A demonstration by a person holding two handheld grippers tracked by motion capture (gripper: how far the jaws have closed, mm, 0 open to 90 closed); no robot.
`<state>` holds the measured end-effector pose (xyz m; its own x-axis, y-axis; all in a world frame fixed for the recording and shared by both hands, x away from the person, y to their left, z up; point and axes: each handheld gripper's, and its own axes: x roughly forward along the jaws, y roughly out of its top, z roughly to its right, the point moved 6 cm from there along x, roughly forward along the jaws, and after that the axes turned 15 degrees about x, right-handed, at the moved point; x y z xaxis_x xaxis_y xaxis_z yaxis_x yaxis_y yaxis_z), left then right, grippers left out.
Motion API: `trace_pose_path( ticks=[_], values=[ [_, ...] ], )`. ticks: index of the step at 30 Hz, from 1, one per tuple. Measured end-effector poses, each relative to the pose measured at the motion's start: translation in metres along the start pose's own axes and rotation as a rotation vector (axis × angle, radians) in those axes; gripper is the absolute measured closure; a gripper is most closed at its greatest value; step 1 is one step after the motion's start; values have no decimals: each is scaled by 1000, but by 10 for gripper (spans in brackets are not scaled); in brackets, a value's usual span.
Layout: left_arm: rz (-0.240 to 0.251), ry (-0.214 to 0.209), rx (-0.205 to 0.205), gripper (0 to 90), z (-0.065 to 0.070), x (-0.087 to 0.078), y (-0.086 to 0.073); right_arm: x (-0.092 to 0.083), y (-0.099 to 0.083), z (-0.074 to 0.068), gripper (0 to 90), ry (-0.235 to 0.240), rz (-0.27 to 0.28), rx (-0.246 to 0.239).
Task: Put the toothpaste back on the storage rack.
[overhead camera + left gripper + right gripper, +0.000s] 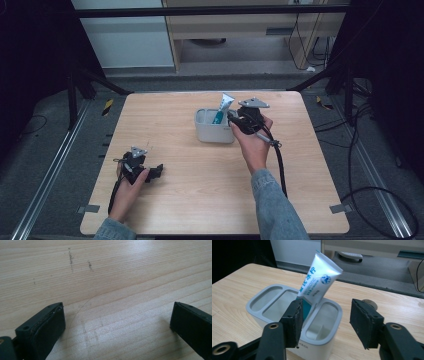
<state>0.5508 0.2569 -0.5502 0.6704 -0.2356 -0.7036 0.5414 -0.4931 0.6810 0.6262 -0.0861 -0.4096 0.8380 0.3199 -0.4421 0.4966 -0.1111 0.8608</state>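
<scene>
A pale grey holder (214,131) with several compartments stands at the back middle of the wooden table (200,200). A white and teal toothpaste tube (223,107) stands tilted in it, crimped end up. My right gripper (233,119) is at the holder's right side, its jaws open. In the right gripper view the tube (319,280) leans in a middle compartment of the holder (259,312), just beyond my right gripper (324,322), and the pads do not press on it. My left gripper (156,172) rests near the front left, and in its own view it (117,325) stands open over bare wood.
A small round grey thing (370,303) lies on the table behind the right gripper's right jaw. A black cable (278,160) trails from the right gripper toward the front edge. Faint pencil marks (71,258) show on the wood.
</scene>
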Motion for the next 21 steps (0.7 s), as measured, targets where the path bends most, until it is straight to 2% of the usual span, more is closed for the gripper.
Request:
trace_pose_path(
  ticks=[7,8,11,14,21],
  values=[
    [0,0,0,0,0,0,0,-7,-1,11,358,-7,1,6],
    [0,0,0,0,0,0,0,-9,-1,14,324,1,-1,12],
    [0,0,0,0,0,0,0,-11,-1,17,302,7,6,14],
    [0,0,0,0,0,0,0,-16,-2,21,255,14,3,5],
    [0,0,0,0,0,0,0,-23,-3,27,207,8,-3,-6]
  ],
)
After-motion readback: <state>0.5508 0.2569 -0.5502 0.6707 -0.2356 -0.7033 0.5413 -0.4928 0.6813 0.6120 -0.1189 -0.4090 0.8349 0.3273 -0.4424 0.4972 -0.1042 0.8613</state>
